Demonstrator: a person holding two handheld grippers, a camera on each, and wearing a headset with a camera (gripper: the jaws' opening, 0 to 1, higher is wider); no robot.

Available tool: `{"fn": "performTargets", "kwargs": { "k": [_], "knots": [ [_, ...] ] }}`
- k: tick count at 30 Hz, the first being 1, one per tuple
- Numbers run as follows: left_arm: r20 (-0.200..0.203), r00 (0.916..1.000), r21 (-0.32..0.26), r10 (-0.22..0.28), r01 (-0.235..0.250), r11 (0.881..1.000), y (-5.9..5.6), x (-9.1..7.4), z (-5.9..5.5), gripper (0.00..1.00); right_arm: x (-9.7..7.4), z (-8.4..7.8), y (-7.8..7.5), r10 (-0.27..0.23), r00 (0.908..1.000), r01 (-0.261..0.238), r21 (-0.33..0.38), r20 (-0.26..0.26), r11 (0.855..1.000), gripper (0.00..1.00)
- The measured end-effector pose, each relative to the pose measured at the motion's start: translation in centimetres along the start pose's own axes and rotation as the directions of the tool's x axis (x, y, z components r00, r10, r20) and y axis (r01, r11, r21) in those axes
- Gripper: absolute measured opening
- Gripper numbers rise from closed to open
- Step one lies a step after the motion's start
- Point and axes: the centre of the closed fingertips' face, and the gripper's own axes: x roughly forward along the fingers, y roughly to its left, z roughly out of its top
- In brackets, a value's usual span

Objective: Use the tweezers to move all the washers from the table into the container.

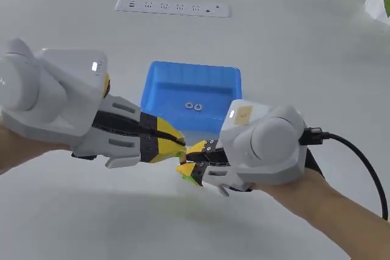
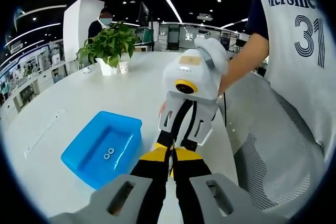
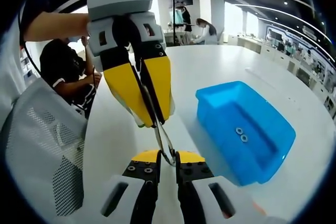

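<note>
The left tongs (image 2: 170,157) and right tongs (image 3: 168,158) meet tip to tip, both clenched on the thin tweezers (image 3: 160,129). Just beyond the tips sits the blue container (image 1: 159,77), two washers (image 1: 194,107) inside; open surface (image 1: 292,47) spreads past its rim.

The head view is bright and soft. Pale grey shadows lie on the white table (image 1: 292,41). Both gripper views bend round at the edges, like a fish bowl. Small ceiling lights (image 2: 173,9) shine down from above. The blue container (image 3: 220,145) looks a bit shiny.
</note>
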Motion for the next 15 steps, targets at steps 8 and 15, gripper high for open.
{"fn": "performTargets", "kwargs": {
  "k": [8,15],
  "knots": [
    [-0.001,1.0000,-0.004,0.002,-0.002,1.000,0.16,-0.09,-0.07,0.06,0.12,0.15,0.04,0.037,0.9992,-0.037,-0.002,0.017,0.999,0.12],
    [-0.010,1.0000,-0.001,0.002,-0.002,1.000,0.28,-0.09,-0.06,0.06,0.11,0.16,0.15,0.041,0.9990,-0.041,0.000,0.016,0.999,0.12]
  ]
}}
